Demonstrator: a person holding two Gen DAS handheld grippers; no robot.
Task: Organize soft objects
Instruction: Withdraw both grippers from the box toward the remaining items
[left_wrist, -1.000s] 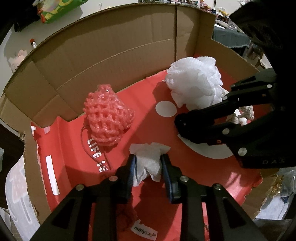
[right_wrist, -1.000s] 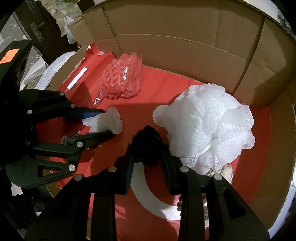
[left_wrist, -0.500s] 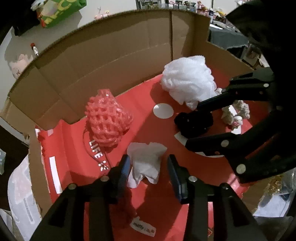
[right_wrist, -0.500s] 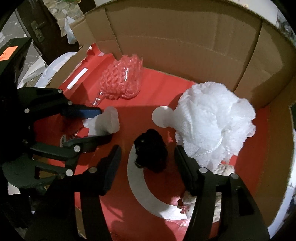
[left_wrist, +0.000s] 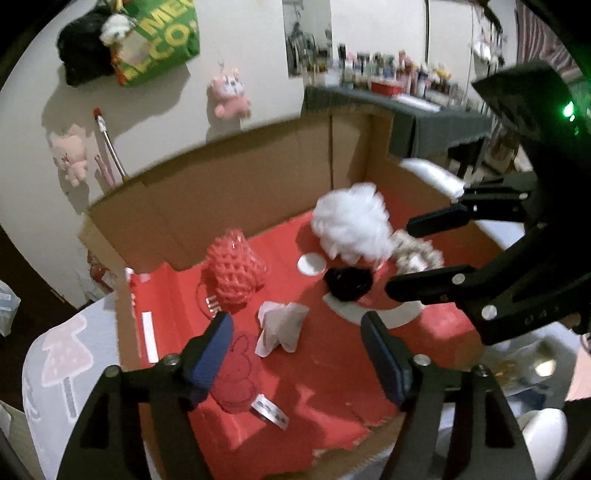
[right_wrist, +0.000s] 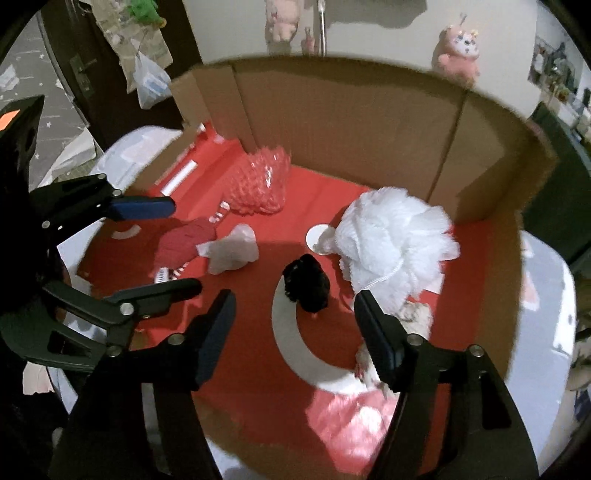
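Cardboard box, red floor with white print. Four soft things lie inside, apart from the grippers. Pink foam net, lattice-textured, near the back wall. Crumpled white tissue mid-floor, just in front of it. Black scrunchie, small and dark, on a white arc. White mesh pouf, big and frilly, just right of the scrunchie. Left gripper: jaws spread, just been opening, nothing between. Right gripper: likewise spread and empty, above the scrunchie.
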